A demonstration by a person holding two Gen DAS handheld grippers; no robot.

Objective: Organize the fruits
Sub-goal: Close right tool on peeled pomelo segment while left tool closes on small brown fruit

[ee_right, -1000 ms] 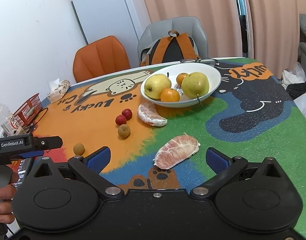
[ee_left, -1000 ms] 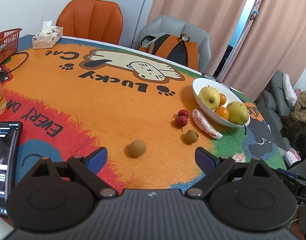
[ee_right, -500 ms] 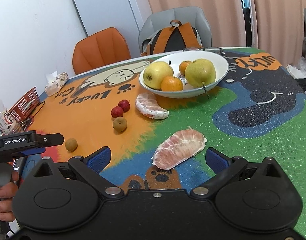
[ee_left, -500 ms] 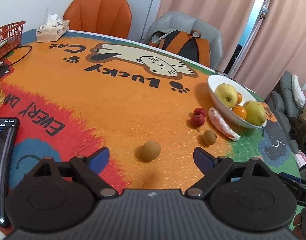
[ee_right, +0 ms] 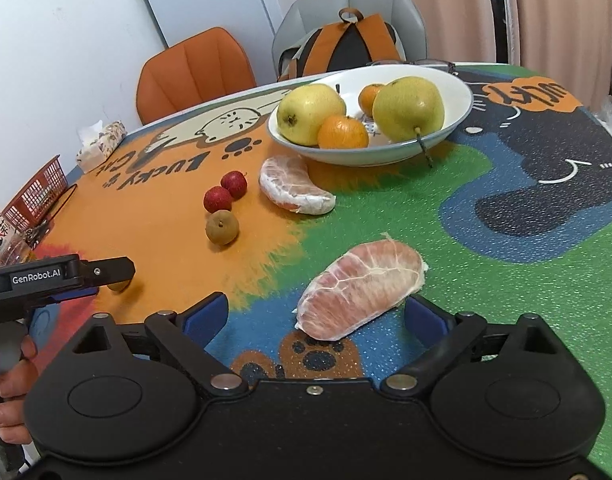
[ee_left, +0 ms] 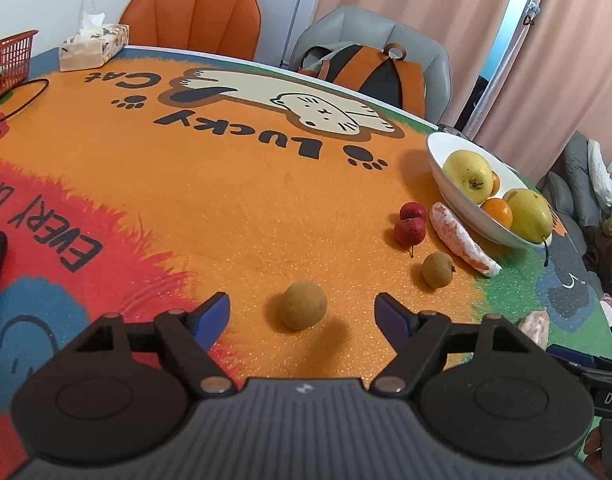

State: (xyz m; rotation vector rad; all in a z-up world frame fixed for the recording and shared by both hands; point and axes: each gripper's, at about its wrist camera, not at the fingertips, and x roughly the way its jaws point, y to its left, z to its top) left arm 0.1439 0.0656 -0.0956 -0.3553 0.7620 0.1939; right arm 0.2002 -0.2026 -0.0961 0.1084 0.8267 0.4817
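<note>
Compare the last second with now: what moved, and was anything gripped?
Both tools came closer to their fruit, jaws closing a little: left tool around the brown longan, right tool around the pomelo segment. Nothing gripped yet. No fruit moved.

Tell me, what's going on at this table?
A person is tidying fruit with a gripper in each hand. The left gripper is open, its jaws just closing in around a small brown fruit, not yet touching. The right gripper is open around a peeled pomelo segment. The bowl already holds pears and oranges.
</note>
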